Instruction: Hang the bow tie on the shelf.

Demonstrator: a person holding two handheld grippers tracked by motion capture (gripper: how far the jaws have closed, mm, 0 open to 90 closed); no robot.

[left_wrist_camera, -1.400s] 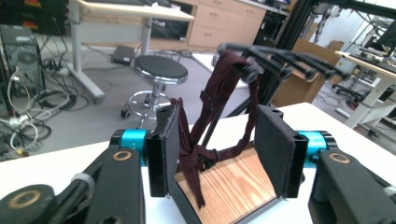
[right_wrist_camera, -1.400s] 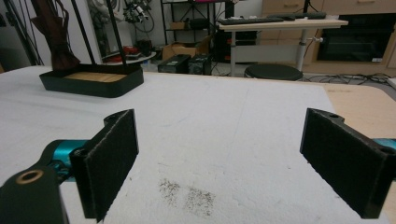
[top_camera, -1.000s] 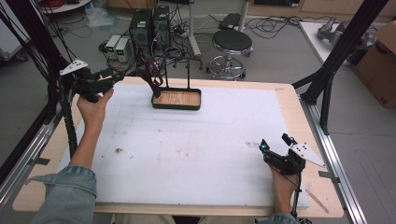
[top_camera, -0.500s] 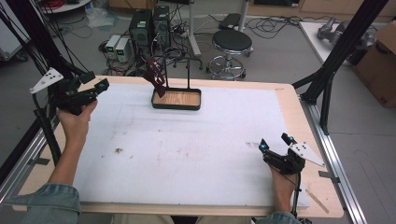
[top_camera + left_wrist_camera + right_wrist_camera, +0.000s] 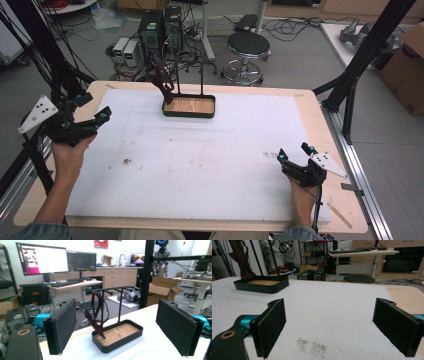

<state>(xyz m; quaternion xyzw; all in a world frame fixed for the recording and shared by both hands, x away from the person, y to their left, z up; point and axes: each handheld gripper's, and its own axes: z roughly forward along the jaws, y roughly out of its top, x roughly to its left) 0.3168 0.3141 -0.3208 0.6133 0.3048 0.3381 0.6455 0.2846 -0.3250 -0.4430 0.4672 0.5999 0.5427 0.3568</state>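
White-padded tabletop (image 5: 200,165) with both tongs, left (image 5: 82,122) at 9 o'clock and right (image 5: 296,159) at 4 o'clock, gaping empty; the strap-hung stand (image 5: 189,102) at 12 o'clock probably awaits an approach.

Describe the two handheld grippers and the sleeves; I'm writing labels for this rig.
Both the left gripper and right gripper are black, with flat black padded jaws, teal accents and a pale three-cornered plate on top. A black cable trails from the right one. The sleeves are blue denim.

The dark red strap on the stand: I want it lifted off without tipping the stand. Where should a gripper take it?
Probably grip the dark red strap on its hanging loop below the peg, coming from the left gripper's side, where nothing blocks it.
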